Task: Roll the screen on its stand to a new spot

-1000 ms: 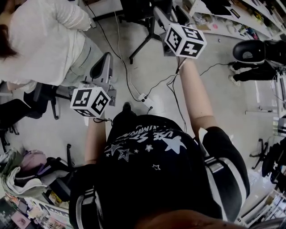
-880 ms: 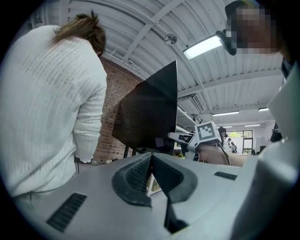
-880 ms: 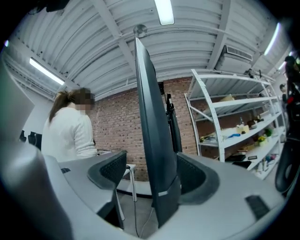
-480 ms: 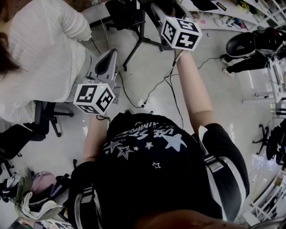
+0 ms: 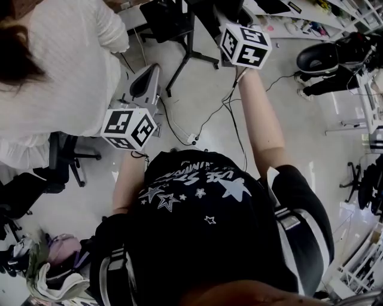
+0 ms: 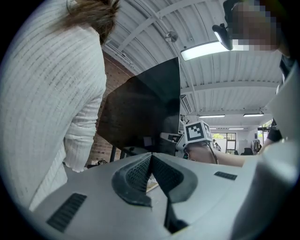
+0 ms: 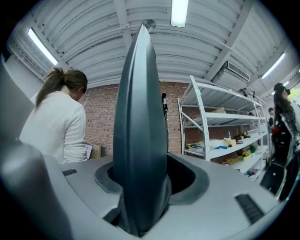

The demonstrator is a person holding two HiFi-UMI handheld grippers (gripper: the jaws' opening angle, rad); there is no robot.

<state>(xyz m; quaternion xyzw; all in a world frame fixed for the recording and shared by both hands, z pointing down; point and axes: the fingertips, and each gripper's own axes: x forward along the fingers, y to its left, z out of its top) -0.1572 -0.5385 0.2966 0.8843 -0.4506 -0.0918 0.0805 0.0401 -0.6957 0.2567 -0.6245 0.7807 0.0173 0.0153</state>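
The screen is a dark flat panel on a black legged stand at the top of the head view. In the right gripper view I see its rounded edge end-on, standing upright between my jaws. My right gripper has just been closing and is now shut on that edge; its marker cube shows at the top of the head view. My left gripper is shut with nothing between its pads. It is held left of the screen's dark face, close to a person's side.
A person in a white knitted sweater stands close on the left, beside my left gripper. Cables and a power strip lie on the floor ahead. A black office chair is at right. White shelving stands against a brick wall.
Both marker cubes have shifted a little up the head view, toward the screen. The person in white now fills more of the upper left. The stand sits slightly further left.
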